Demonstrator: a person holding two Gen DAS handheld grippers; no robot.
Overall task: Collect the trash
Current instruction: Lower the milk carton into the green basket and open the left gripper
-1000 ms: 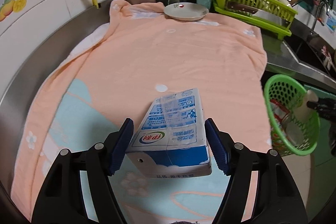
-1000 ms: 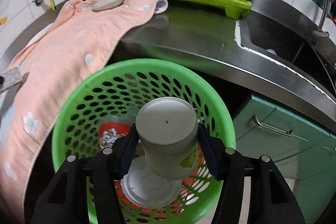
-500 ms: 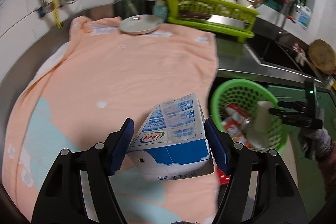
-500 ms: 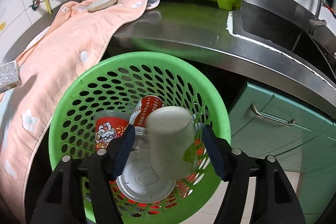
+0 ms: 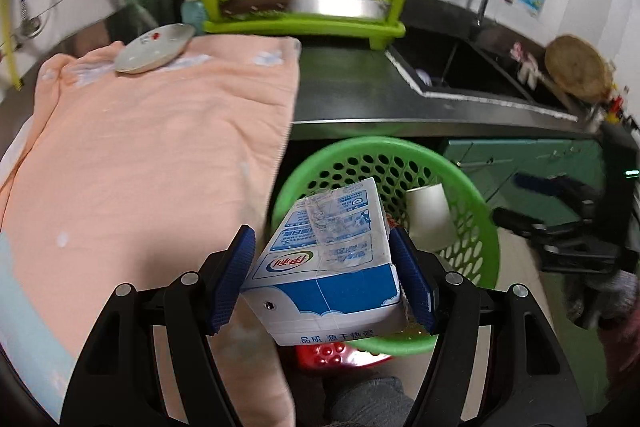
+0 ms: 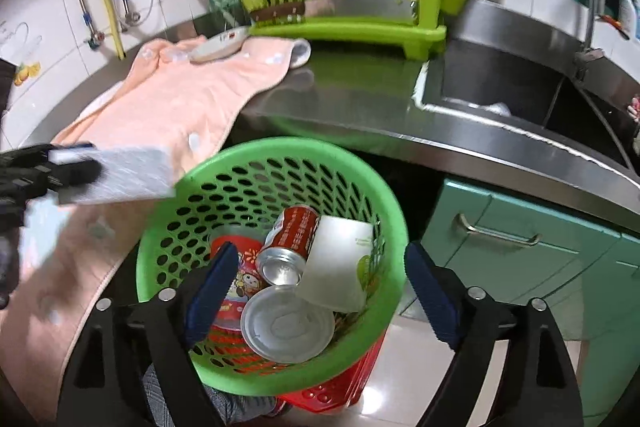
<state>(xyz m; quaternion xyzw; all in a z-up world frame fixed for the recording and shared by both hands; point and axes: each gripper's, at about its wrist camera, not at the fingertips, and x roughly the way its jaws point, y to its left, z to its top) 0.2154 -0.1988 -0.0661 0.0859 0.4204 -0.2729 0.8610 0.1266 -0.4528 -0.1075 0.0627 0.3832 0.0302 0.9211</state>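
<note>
Holding milk carton over green basket rim, left gripper fingers clamped on its flat sides; looks light, crushable. Right gripper fingers opening, nothing between.

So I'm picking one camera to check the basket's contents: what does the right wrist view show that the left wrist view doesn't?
Only the right wrist view shows the basket's floor: a red can, a round lid and a red printed cup, under the right gripper, whose jaws are opening with nothing between them. Only the left wrist view shows the milk carton's printed faces, clamped in the left gripper. Both show the green basket and the white paper cup.
</note>
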